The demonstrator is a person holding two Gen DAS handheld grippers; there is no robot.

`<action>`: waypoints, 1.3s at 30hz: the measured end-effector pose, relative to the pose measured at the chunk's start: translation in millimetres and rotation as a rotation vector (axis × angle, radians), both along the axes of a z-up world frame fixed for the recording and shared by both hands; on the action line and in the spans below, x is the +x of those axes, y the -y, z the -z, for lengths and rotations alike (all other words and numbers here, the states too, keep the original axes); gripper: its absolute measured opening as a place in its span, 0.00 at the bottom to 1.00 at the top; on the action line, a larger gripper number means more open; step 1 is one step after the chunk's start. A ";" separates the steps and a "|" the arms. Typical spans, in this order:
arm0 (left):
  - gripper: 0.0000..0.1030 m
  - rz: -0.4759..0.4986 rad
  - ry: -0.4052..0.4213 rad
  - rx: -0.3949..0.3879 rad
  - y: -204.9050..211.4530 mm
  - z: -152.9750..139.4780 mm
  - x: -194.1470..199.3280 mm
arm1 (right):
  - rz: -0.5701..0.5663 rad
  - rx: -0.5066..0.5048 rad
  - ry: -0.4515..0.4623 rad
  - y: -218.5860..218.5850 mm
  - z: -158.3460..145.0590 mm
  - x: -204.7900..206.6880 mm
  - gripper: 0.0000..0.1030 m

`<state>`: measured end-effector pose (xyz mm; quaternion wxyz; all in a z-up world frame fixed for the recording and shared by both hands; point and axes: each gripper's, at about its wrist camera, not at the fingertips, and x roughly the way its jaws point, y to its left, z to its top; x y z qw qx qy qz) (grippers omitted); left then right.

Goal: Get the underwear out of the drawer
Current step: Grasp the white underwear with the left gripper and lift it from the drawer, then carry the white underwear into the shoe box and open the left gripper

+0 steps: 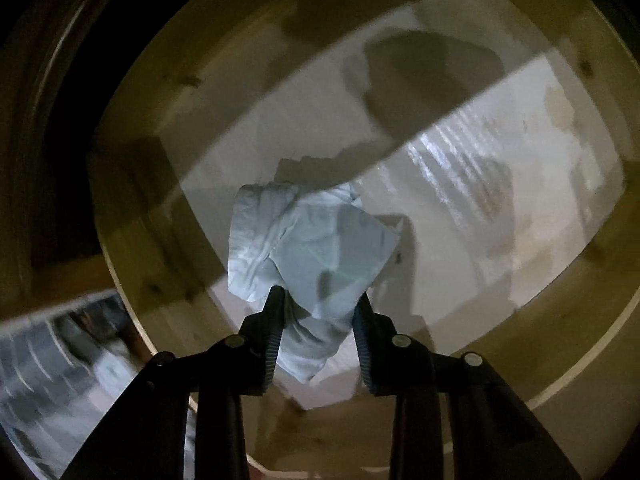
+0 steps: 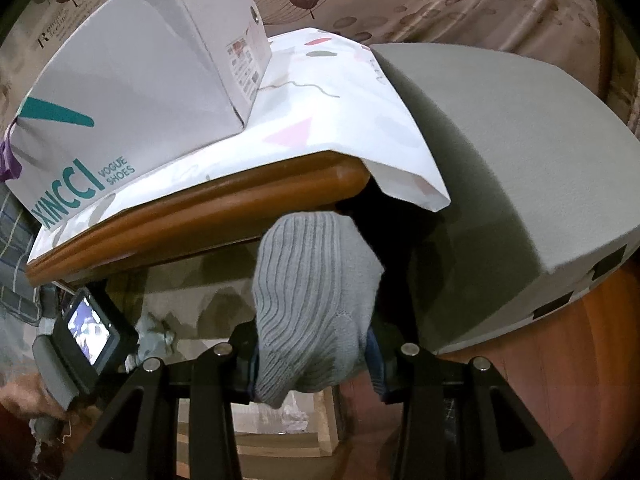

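Left tool (image 1: 320, 300) clenched on crumpled pale blue cotton underwear (image 1: 312, 240), pinched at its near end just above the white-lined floor of the open wooden drawer (image 1: 160, 208). Right tool (image 2: 316, 364) clamped around a grey ribbed knit garment (image 2: 316, 292), held before the brown wooden worktop (image 2: 224, 204). Beyond, white patterned cloth (image 2: 320, 120) under a grey "VOGUE SHOES" cardboard shoebox (image 2: 132, 80).
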<state>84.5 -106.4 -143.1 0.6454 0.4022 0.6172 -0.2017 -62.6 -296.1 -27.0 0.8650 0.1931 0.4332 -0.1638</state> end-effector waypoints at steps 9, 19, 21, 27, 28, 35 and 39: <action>0.56 -0.114 0.004 -0.021 -17.6 13.9 41.7 | 0.009 0.011 0.001 3.6 -1.4 0.4 0.40; 0.35 -0.104 0.027 0.000 -9.4 13.0 38.8 | -0.002 0.007 -0.007 1.0 -0.9 3.8 0.41; 0.33 -0.102 0.066 -0.028 -6.8 5.1 35.7 | 0.002 0.010 -0.004 1.4 -1.1 2.8 0.40; 0.32 -0.131 0.097 -0.085 -8.0 -12.5 23.9 | -0.007 0.001 -0.009 -4.0 0.9 3.6 0.40; 0.32 -0.133 0.105 -0.091 -8.2 -14.3 20.9 | -0.011 0.000 -0.011 -4.4 1.0 4.1 0.40; 0.32 -0.165 0.119 -0.144 -26.9 -33.4 -2.9 | -0.030 -0.026 -0.010 -12.5 0.4 5.4 0.40; 0.32 -0.184 0.163 -0.172 -46.2 -47.7 -10.5 | -0.037 -0.034 -0.002 -14.9 -1.3 3.8 0.40</action>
